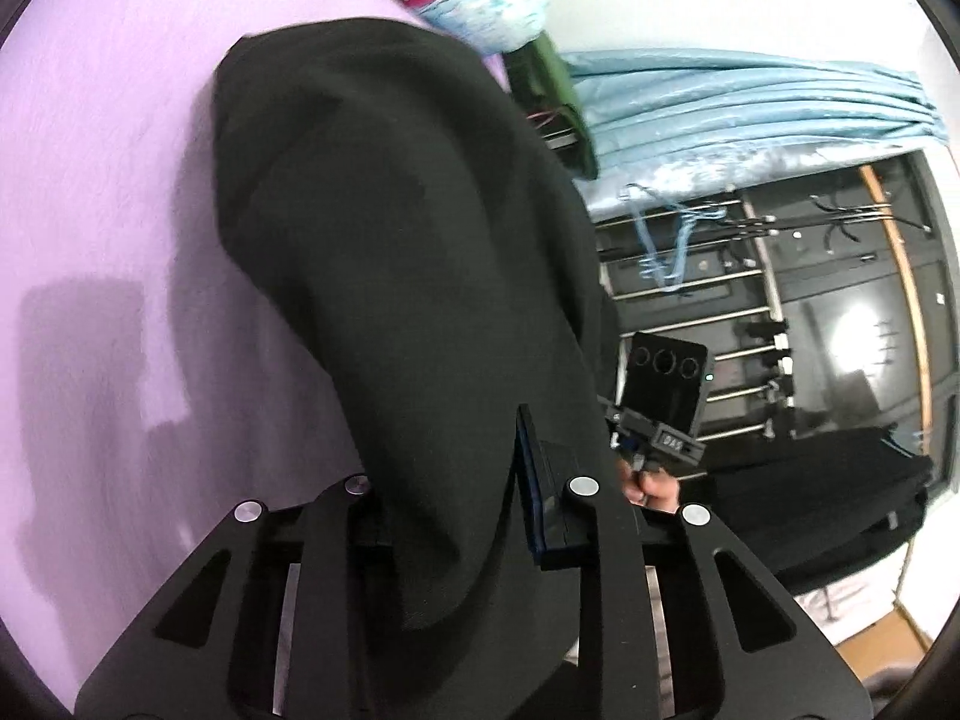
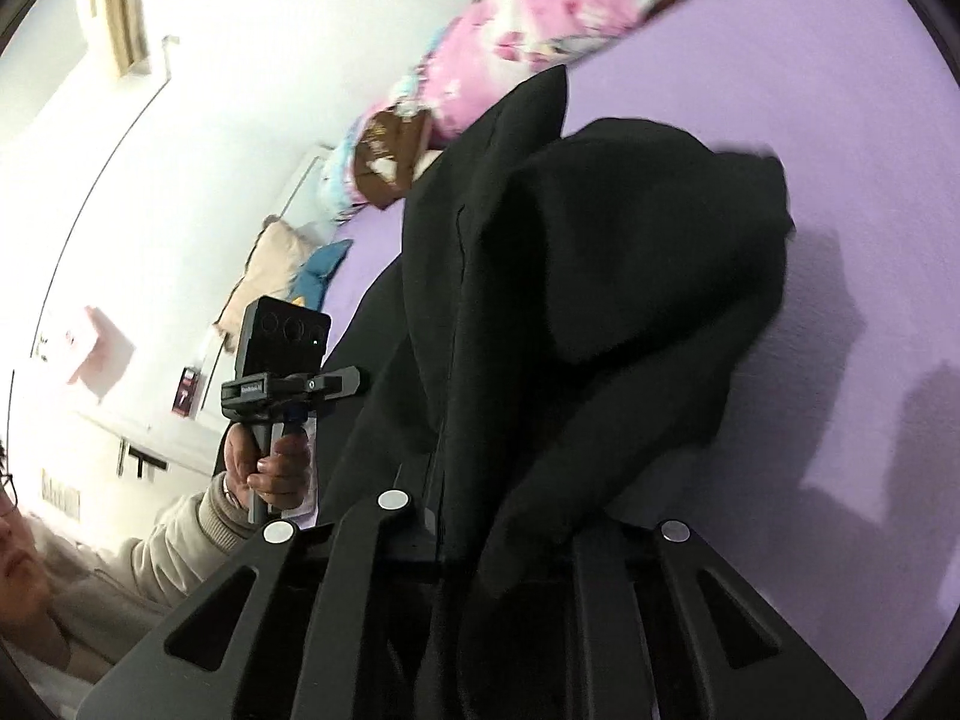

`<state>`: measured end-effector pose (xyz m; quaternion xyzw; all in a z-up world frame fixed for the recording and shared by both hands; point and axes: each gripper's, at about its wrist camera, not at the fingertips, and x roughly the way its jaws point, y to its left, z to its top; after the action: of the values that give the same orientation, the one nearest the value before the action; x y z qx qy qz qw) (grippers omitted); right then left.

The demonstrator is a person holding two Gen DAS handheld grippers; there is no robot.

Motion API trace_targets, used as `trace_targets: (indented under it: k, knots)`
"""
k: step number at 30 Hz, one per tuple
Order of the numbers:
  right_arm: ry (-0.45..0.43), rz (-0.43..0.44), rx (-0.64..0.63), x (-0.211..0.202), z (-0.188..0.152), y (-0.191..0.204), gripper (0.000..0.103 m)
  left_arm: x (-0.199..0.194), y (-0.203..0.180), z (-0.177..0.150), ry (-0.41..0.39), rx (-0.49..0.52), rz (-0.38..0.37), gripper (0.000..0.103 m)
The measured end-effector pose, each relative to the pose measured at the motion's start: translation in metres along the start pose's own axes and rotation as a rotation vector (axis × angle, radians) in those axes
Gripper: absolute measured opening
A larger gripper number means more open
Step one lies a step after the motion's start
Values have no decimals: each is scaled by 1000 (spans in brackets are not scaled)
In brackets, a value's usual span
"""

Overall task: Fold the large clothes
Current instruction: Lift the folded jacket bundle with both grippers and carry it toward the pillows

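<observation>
The bed (image 1: 90,192), covered with a purple sheet, is the landmark for all positions below. The black garment (image 1: 384,252) hangs above the bed, lifted between the two claws, with its far end trailing down onto the sheet.

**Grip state**
- Left claw (image 1: 456,510): closed on the black garment. Cloth fills the gap between the fingers and drapes over the frame.
- Right claw (image 2: 498,516): closed on the black garment. Cloth bunches over the fingers and hides the pads.

**Risks, largest first**
1. Uneven lift. In the right wrist view the garment hangs in thick, crumpled folds above the bed. If it is laid down this way, the fold is likely to come out crooked. Cause: bunched layers between the two grip points.
2. Slip from a claw. Each claw appears to hold a thick wad, not a flat edge. A sharp pull apart could draw the cloth out.
3. Snagging. The patterned quilt (image 2: 528,30) lies at the far edge of the bed; a wide swing could drag the garment's trailing end into it.
4. Claw collision. The two claws work near each other above the bed edge.

**Containers**
No container is visible on or beside the bed; nothing can be reported as held in one.
</observation>
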<state>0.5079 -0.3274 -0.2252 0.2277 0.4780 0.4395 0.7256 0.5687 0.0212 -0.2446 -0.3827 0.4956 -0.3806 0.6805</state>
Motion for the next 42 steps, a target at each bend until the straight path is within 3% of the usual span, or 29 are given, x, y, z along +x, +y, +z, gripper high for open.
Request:
trace_targets:
  k: [6,12,16,28,34,42]
  knots:
    - [-27,45,-70,-8,6,82,12,-69,-49,-19,-72,23,-25,23]
    - [-19,97,-168,7,12,182,12,-176,-100,-52,-166,48,-17,23]
    - [8,147,-234,40,16,248,12,-256,-120,-82,-238,42,15,23]
    - [164,369,-324,239,24,417,13,-501,-124,-174,-471,-48,191,23]
    - [280,439,-361,346,15,471,13,-601,-85,-227,-578,-144,238,23]
    - [405,490,-332,462,-5,498,13,-684,-20,-276,-657,-263,274,23]
